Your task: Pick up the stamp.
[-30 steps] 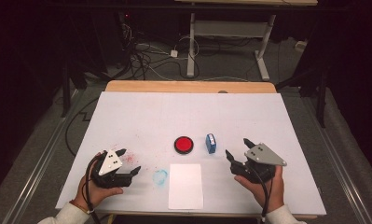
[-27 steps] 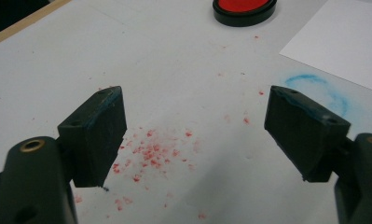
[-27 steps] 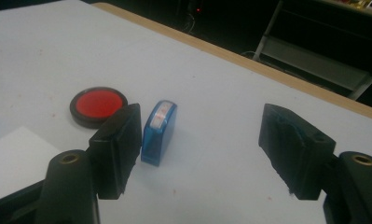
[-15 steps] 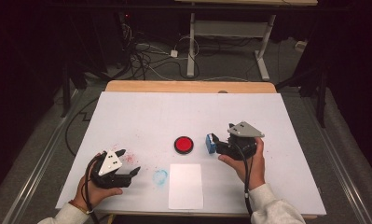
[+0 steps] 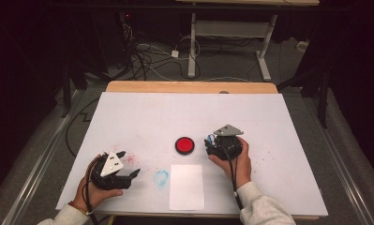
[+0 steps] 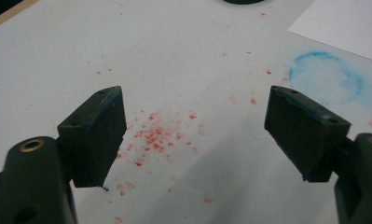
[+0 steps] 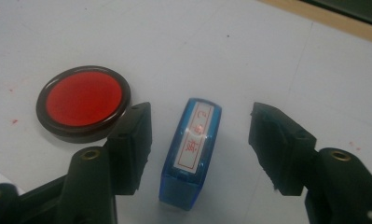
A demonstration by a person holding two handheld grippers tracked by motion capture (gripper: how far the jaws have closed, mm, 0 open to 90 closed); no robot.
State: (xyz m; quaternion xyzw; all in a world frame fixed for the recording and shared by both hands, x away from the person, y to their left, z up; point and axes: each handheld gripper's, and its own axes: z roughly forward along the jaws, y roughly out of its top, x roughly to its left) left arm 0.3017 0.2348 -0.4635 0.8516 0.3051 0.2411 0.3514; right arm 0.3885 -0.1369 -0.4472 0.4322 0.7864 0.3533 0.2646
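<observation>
A blue see-through stamp (image 7: 193, 149) with a red-lettered label lies on the white table sheet (image 5: 142, 117), just right of a round red ink pad (image 7: 83, 100) in a black rim. My right gripper (image 7: 201, 122) straddles the stamp. Its jaws have just been closing with the stamp between them, and a gap still shows on each side. In the high view the right gripper (image 5: 213, 143) sits beside the ink pad (image 5: 184, 145), covering most of the stamp (image 5: 208, 139). My left gripper (image 5: 129, 162) rests at the front left, open with nothing between its jaws (image 6: 193, 107).
A white sheet of paper (image 5: 186, 186) lies at the front centre, with a blue ring-shaped smear (image 5: 160, 178) to its left. Red ink specks (image 6: 155, 135) dot the table under the left gripper. Cables and a desk frame (image 5: 231, 33) stand on the floor beyond the table.
My right hand moved forward and left from the front right and came down beside the ink pad, jaws now around the blue stamp and narrower. The left hand kept still.
</observation>
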